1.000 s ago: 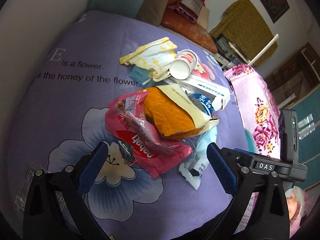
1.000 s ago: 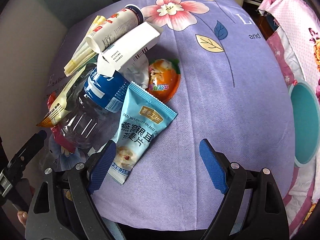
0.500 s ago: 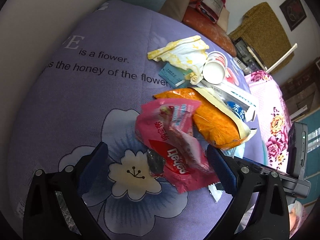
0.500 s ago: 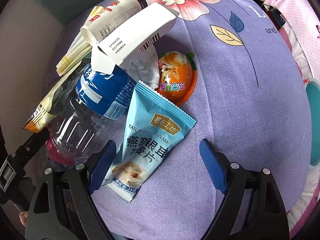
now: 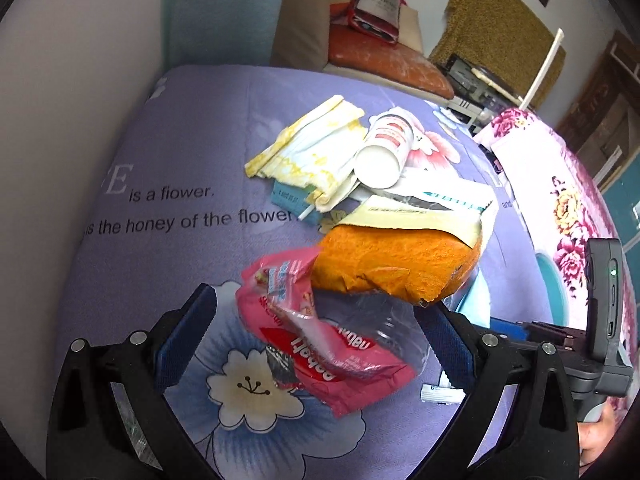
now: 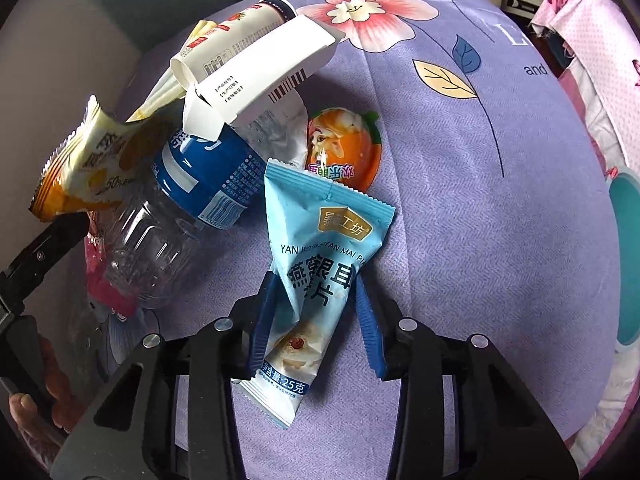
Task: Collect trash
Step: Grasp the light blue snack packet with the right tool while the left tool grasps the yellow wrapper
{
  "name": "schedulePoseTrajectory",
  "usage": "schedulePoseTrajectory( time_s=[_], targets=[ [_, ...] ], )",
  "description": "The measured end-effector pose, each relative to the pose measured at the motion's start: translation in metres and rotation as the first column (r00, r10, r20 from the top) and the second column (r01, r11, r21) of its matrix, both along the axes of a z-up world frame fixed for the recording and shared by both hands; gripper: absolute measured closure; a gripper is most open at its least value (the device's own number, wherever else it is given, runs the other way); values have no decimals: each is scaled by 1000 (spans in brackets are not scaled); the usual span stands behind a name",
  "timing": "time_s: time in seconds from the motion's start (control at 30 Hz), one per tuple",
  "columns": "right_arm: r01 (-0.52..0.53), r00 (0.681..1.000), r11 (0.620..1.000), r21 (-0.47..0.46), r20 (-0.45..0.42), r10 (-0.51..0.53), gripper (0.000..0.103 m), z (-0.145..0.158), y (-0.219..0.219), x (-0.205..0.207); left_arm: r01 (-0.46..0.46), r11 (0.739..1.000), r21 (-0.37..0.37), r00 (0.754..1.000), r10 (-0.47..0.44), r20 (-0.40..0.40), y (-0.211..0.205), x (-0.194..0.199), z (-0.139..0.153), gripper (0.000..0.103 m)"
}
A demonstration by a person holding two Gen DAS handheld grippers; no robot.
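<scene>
Overhead, right fingers closing around blue sachet on purple floral bedspread; left fingers wide, empty.

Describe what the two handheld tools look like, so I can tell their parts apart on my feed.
Both match: the left tool and the right tool have black angular plastic fingers with silver rivets and ribbed blue pads. A black box with a green light is mounted on the right tool.

Purple flowered cloth: lying spread beneath both sets of jaws.
Pink floral fabric: lying right of the jaws.
Orange cushion: sitting far beyond the jaws.
Red box: leaning above that cushion.
Teal bowl: sitting right of the jaws.
</scene>
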State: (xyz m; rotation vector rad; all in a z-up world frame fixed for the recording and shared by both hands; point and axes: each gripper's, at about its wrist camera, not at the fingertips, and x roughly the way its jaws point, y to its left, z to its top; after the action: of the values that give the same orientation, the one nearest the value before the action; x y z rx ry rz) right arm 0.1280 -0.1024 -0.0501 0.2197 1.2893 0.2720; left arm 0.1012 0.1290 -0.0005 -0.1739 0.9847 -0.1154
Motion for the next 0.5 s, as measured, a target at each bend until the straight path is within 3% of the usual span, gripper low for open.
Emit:
schedulePoseTrajectory(
  time_s=[0.2,0.43,0.5],
  targets=[
    [24,1000,999,29,-18,-23,65,-1,-12,0,104,991,79,992,-108,59,-30,7,10,4],
    [60,998,998,34,-10,-60,65,1,-36,-2,188,976,110,981,-193,32,-66,20,-2,5],
    [73,997,997,39,-8,-72,65,1,-46,-4,189,976,112,981,-193,22,-71,23,-5,21]
  ],
)
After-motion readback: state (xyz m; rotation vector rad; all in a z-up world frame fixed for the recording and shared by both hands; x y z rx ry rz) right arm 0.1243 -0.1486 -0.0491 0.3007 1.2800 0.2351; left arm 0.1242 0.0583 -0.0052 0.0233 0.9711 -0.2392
